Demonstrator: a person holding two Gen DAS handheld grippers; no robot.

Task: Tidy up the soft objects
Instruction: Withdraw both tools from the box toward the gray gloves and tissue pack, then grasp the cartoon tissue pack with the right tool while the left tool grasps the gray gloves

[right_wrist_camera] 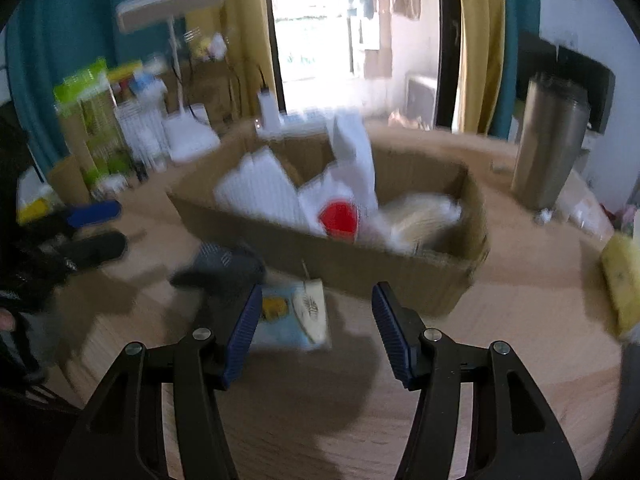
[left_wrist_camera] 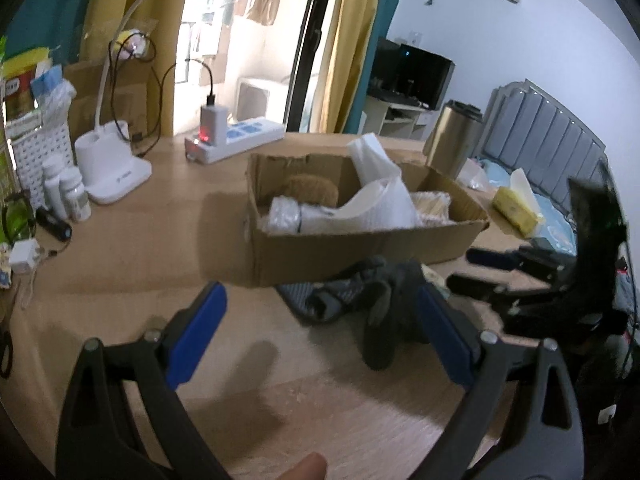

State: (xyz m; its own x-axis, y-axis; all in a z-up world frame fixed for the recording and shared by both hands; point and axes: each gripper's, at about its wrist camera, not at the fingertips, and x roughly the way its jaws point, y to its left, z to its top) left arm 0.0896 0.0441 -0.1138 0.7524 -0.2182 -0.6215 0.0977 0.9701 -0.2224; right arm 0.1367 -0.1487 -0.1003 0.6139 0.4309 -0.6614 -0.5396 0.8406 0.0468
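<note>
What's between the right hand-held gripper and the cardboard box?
Right wrist view: a light-blue packet lies flat between the right hand-held gripper and the cardboard box.

no text, brand or number can be read in either view; the white lamp base (left_wrist_camera: 120,174) on the desk (left_wrist_camera: 140,248) bears a small grey mark, too small to make out; the labels on the white bottles (left_wrist_camera: 72,192) and on the green packets (right_wrist_camera: 92,120) are blurred beyond reading.
</note>
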